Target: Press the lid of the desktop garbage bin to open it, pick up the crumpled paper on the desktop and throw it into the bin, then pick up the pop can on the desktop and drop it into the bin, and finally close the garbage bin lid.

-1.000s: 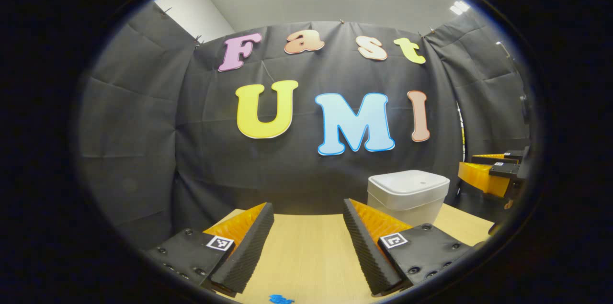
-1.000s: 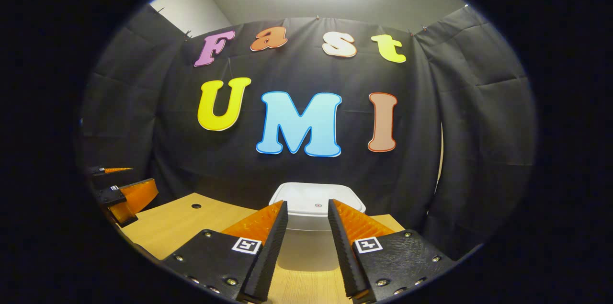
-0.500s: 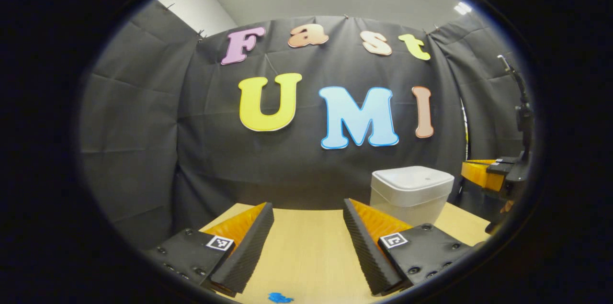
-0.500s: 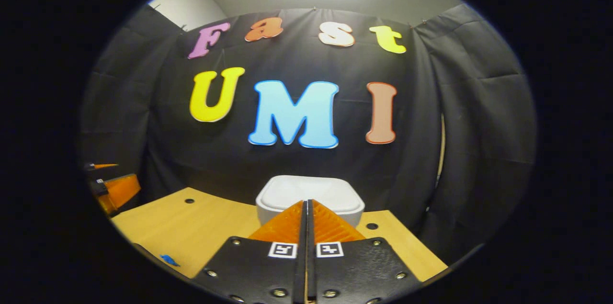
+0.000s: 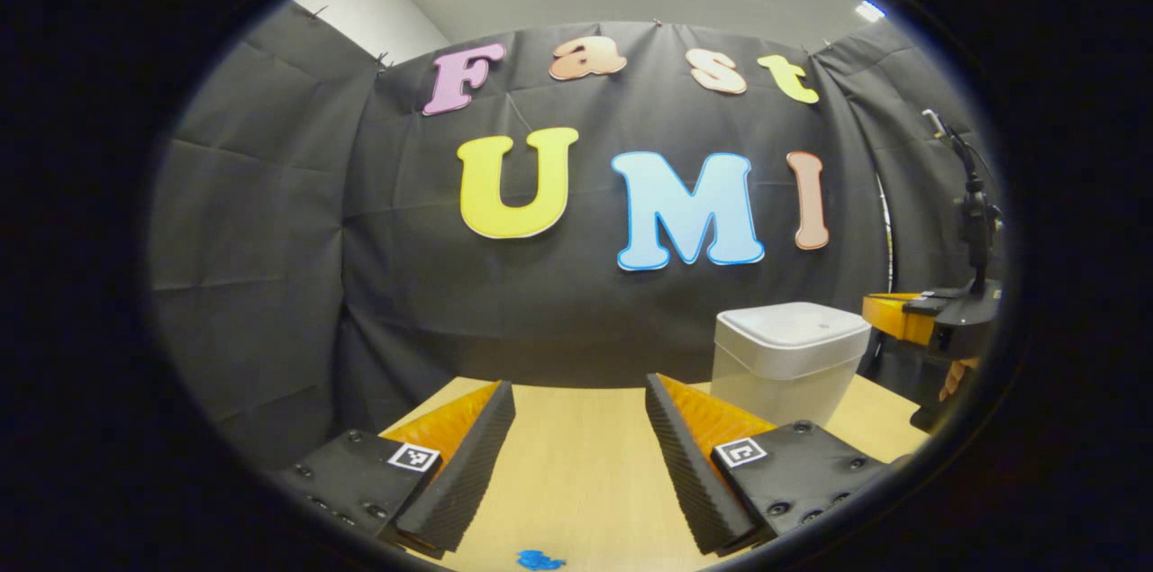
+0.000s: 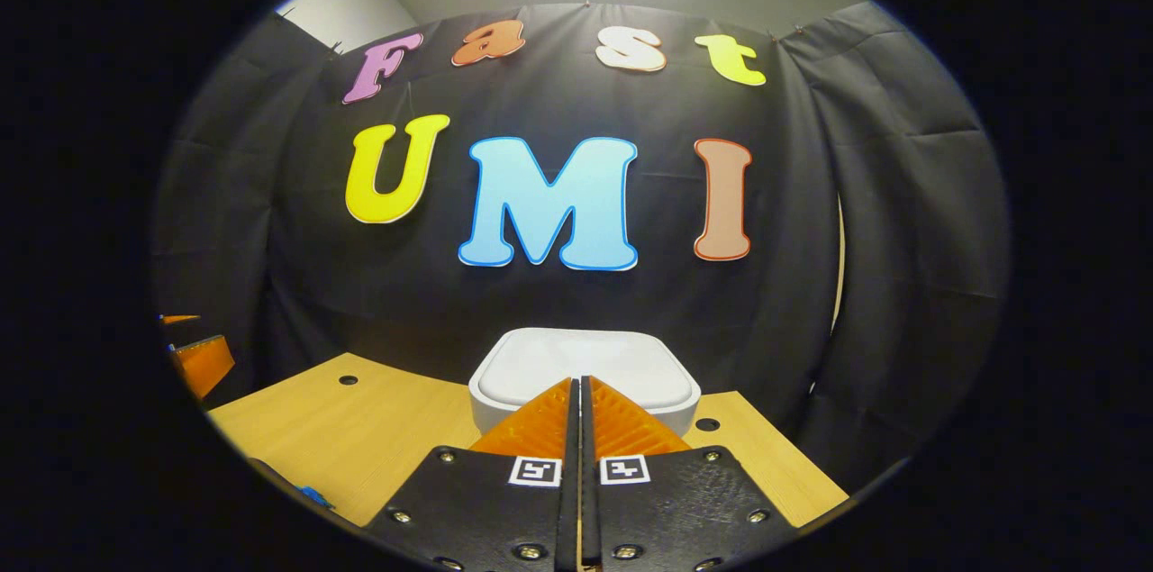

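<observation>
Bin: the white garbage bin (image 6: 584, 383) is sitting on the bench (image 6: 360, 428), low in the middle of the right gripper view and at the lower right of the left gripper view.
Lid: the lid (image 5: 793, 326) is lying flat and shut on top of the bin.
Right gripper: the right gripper (image 6: 576, 385) is pointing at the lid from just above its near edge; its jaws are pressed together and holding nothing.
What changed: a second ago these jaws were standing apart with the bin showing between them. Now they are closed into one point, and the lid is looking bigger and closer.
What it means: I think the closed tip is getting ready to push the lid down so it pops open. That first step is not done yet.
Left gripper: the left gripper (image 5: 579, 392) is waiting over bare bench, well apart from the bin; its jaws are wide open and empty.
Blue bit: a small blue thing (image 5: 539, 560) is lying on the bench at the bottom edge of the left gripper view.
</observation>
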`<state>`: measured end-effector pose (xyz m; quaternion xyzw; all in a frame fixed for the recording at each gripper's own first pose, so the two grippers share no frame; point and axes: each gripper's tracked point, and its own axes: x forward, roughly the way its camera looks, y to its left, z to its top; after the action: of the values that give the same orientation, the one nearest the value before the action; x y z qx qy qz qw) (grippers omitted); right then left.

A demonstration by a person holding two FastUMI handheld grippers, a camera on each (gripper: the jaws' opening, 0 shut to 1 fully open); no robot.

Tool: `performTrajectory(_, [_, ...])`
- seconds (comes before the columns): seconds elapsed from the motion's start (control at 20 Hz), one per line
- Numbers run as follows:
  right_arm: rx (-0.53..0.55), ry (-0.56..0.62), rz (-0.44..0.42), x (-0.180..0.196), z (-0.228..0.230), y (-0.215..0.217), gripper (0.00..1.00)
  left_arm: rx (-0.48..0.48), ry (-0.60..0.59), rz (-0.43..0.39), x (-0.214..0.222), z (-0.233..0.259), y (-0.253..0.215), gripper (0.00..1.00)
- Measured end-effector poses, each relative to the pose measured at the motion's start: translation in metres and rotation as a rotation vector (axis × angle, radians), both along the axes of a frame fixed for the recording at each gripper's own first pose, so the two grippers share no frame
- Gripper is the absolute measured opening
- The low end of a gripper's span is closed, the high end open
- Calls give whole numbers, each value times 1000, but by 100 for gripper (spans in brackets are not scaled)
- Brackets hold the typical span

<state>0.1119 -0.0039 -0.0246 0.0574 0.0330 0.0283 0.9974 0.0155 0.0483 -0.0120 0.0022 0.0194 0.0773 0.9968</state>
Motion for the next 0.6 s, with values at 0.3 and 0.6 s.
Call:
performTrajectory(0.3, [-28,37,-1,39,-9,0,1,-11,8,8,1,-3,5,95])
performTrajectory(0.6, [0,107,1,53,-29,-1,1,-15,11,6,1,-7,8,95])
